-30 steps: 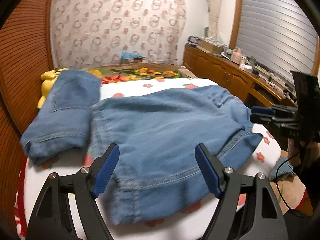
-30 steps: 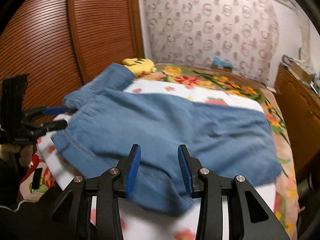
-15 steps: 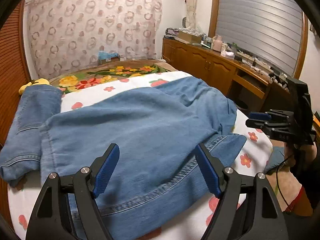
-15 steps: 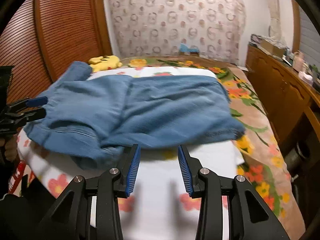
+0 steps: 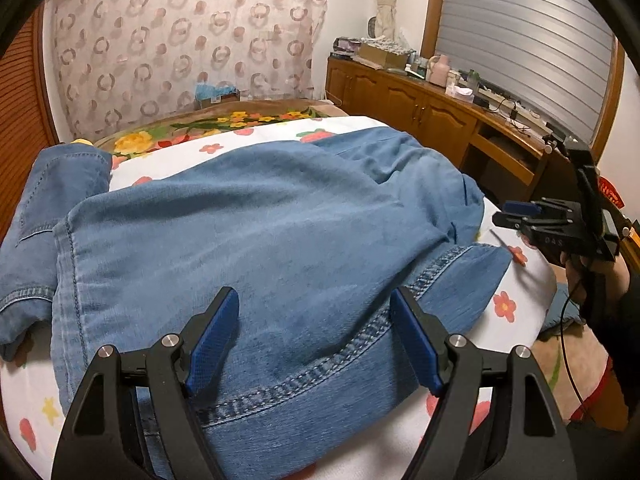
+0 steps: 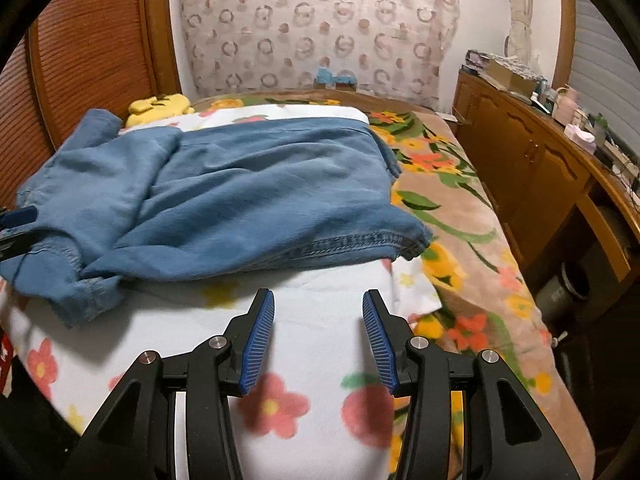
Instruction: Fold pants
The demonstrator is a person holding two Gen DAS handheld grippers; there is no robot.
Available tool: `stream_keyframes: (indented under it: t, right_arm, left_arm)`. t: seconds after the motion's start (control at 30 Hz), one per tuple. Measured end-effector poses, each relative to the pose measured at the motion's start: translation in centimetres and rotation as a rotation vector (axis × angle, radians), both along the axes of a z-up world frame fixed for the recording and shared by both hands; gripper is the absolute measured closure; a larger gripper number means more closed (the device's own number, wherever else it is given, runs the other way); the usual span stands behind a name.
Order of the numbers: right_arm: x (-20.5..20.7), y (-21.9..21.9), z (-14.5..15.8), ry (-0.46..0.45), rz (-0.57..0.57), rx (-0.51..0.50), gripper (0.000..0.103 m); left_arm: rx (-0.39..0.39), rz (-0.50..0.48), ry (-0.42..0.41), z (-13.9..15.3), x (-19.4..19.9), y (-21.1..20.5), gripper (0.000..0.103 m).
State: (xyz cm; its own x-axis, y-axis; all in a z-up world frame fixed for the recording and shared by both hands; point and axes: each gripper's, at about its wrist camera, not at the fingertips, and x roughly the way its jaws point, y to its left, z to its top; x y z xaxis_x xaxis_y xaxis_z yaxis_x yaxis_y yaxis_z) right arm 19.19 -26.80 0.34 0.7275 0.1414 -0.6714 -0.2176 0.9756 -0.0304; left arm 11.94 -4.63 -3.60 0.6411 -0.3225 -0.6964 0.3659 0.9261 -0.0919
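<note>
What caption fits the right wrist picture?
Right gripper opening, empty, over the flowered sheet, short of the denim pants.

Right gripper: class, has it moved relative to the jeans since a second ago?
Yes. The right gripper has drawn back off the jeans; its opening fingers now frame only floral sheet.

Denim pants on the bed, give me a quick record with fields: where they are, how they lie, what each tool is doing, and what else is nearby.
item: denim pants
surface: white flowered blanket on the bed
lay: spread flat with wrinkles, stitched hem toward the cameras
left tool: open, above the hem, pads not pressing the cloth
right tool: jaws opening, nothing between them, over bare blanket short of the pants
nearby: yellow plush toy at the far end; wooden cabinets along one side
</note>
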Motion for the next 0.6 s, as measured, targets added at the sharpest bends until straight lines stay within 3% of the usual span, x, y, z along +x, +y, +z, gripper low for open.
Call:
stream_keyframes:
  t: [0.27, 0.6]
  right_arm:
    - [2.9, -0.8, -0.2, 0.019, -0.036, -0.042, 0.054]
    - [5.8, -3.3, -0.6, 0.033, -0.067, 0.075, 0.054]
  left_arm:
    - [-0.005, 0.014, 0.018, -0.8, 0.2, 0.2, 0.024]
    - [-0.011, 0.014, 0.019, -1.0, 0.1, 0.3, 0.024]
